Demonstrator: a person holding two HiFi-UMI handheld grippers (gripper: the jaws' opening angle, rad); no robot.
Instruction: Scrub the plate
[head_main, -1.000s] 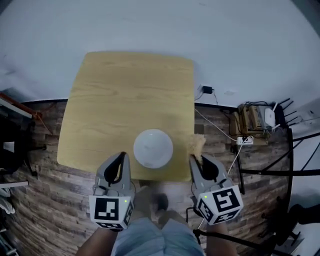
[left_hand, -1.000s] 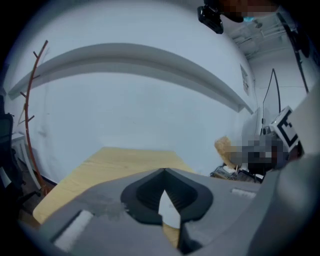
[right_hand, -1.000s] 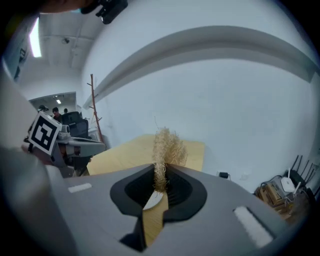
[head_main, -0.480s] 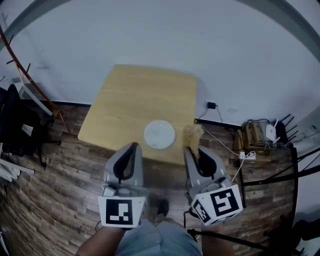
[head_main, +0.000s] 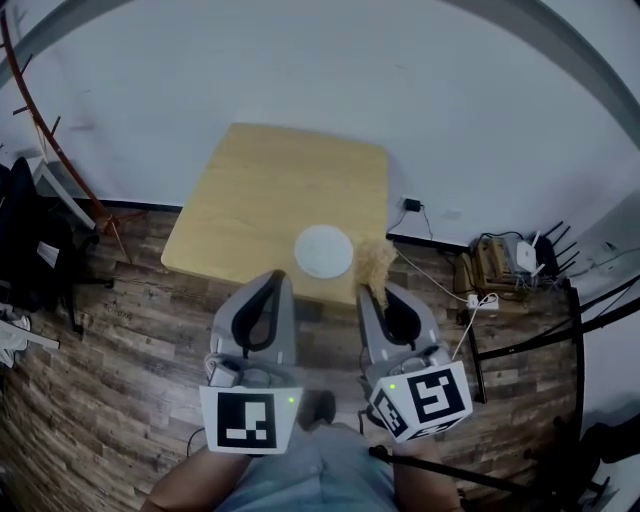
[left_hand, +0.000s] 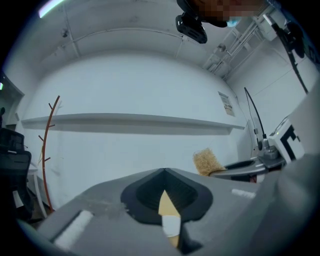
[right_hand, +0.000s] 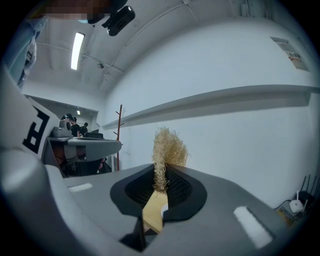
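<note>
A white round plate (head_main: 323, 251) lies near the front edge of the light wooden table (head_main: 270, 190). Both grippers are held level, high above the floor and short of the table. My left gripper (head_main: 279, 279) is shut with nothing in it; in the left gripper view its jaws (left_hand: 164, 171) meet at a point. My right gripper (head_main: 367, 291) is shut on a straw-coloured fibre scrubber (head_main: 375, 262), whose tuft (right_hand: 168, 149) sticks up past the jaws (right_hand: 161, 176) and also shows as a scrubber tuft (left_hand: 207, 161) in the left gripper view. Neither gripper touches the plate.
A red coat stand (head_main: 55, 140) leans by the white wall at the left, with dark clothing (head_main: 25, 245) below it. Cables, a power strip and a router (head_main: 500, 262) sit on the wooden floor at the right, next to a black metal frame (head_main: 560, 330).
Both grippers have risen and drawn back from the table. The table and plate now look smaller and farther off. The scrubber stays in the right gripper.
</note>
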